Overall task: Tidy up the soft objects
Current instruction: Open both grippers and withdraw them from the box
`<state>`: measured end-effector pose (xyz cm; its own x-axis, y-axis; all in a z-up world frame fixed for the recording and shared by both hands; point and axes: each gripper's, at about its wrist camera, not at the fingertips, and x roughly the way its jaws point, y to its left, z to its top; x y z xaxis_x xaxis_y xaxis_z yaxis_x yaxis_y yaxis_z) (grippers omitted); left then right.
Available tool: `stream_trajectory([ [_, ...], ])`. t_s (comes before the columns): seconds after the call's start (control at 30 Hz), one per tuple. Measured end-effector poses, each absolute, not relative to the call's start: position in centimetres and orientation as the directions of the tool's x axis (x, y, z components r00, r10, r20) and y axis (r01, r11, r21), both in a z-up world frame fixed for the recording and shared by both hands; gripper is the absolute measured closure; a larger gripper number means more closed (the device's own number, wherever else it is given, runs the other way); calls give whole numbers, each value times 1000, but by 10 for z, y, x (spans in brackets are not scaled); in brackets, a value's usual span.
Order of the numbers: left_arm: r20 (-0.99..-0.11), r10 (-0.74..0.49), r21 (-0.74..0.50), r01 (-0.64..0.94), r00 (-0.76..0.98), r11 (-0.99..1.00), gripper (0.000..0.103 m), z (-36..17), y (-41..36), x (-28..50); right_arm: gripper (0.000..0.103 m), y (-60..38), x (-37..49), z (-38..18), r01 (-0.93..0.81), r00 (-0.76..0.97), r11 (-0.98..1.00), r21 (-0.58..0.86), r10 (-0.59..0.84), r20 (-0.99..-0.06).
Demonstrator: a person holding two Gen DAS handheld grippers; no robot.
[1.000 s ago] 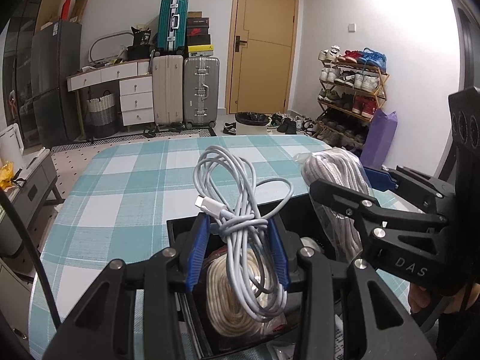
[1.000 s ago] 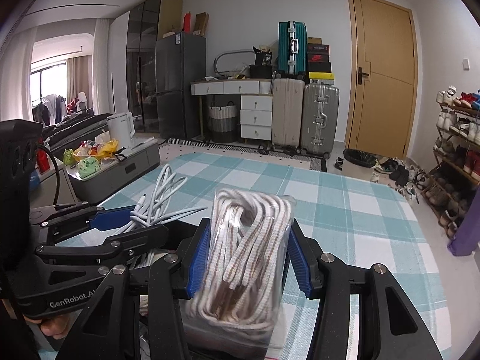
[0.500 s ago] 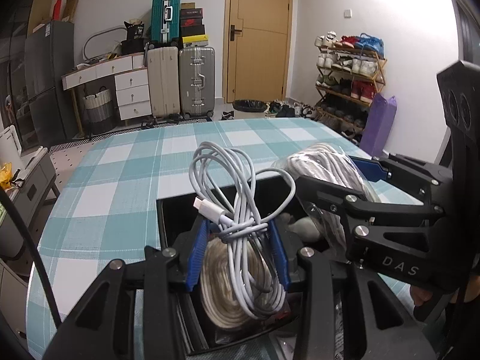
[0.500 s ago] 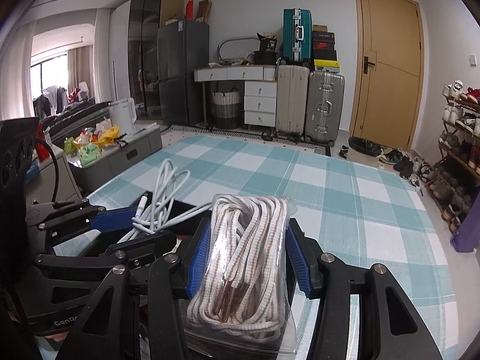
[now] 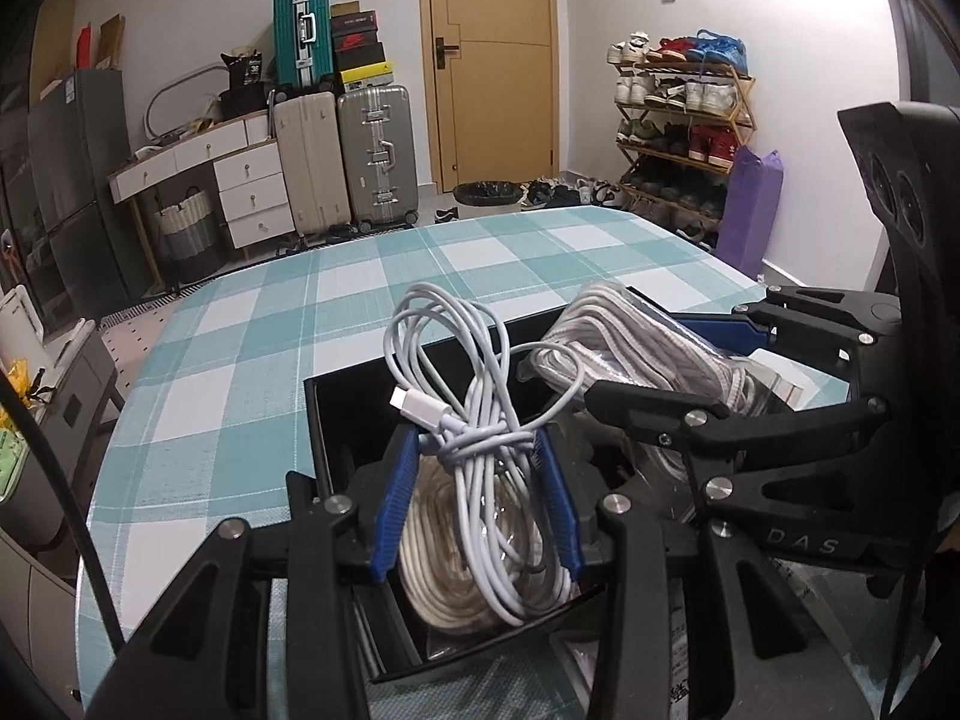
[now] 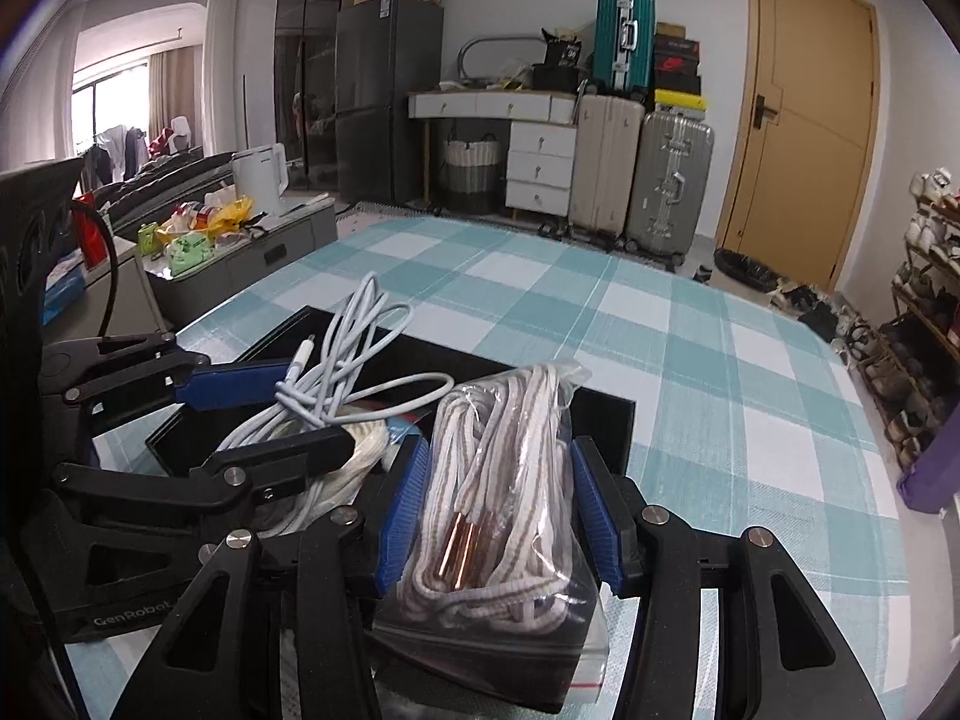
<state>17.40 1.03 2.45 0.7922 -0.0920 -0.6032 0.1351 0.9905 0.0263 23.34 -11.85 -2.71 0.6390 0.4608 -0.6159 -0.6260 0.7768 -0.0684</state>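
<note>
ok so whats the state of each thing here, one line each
left gripper: shut on the white cable, over the box
right gripper: shut on the bag of laces, over the box
white cable: coiled, knotted at the middle, pinched between the blue fingers
bag of laces: clear bag, laces bundled inside, held upright
black box: open, a cream rope coil already inside
door: closed
</note>
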Motion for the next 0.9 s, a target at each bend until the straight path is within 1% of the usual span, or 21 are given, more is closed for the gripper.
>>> stream_trajectory([
  [0.17, -611, -110, 25, 159, 784, 987, 63, 26, 14, 172, 54, -114, 229, -27, -641, 626, 759, -110, 434, -648],
  [0.27, -611, -111, 30, 163, 784, 986, 62, 26, 15, 170, 53, -116, 226, -27, -648, 616, 755, -102, 440, -654],
  [0.33, -614, -106, 26, 155, 782, 988, 55, 28, 16, 170, 52, -118, 224, -26, -651, 616, 752, -100, 448, -648],
  [0.4, -618, -120, 3, 155, 777, 988, 52, 29, 19, 171, 51, -119, 222, -25, -654, 620, 750, -103, 452, -641],
  [0.47, -614, -131, -18, 152, 778, 988, 43, 32, 22, 167, 44, -124, 219, -20, -648, 638, 753, -112, 456, -621],
  [0.5, -606, -139, -31, 152, 783, 988, 38, 35, 23, 165, 42, -126, 218, -18, -645, 644, 756, -115, 456, -614],
  [0.57, -599, -148, -43, 153, 787, 987, 28, 38, 25, 160, 24, -133, 216, -13, -623, 668, 771, -130, 439, -601],
  [0.63, -586, -149, -48, 149, 796, 988, 10, 42, 25, 154, 16, -143, 211, -6, -609, 688, 783, -125, 444, -574],
  [0.7, -577, -131, -41, 132, 806, 990, 5, 45, 24, 149, 12, -152, 207, -2, -600, 692, 792, -113, 443, -570],
  [0.77, -576, -129, -41, 129, 808, 991, 3, 47, 23, 145, 3, -160, 202, 0, -587, 700, 803, -108, 436, -566],
  [0.8, -576, -125, -39, 126, 808, 991, 1, 47, 22, 142, 2, -163, 200, 2, -583, 702, 806, -105, 434, -565],
  [0.9, -572, -105, -33, 105, 814, 994, 0, 48, 21, 134, 1, -172, 193, 3, -585, 688, 808, -74, 446, -572],
])
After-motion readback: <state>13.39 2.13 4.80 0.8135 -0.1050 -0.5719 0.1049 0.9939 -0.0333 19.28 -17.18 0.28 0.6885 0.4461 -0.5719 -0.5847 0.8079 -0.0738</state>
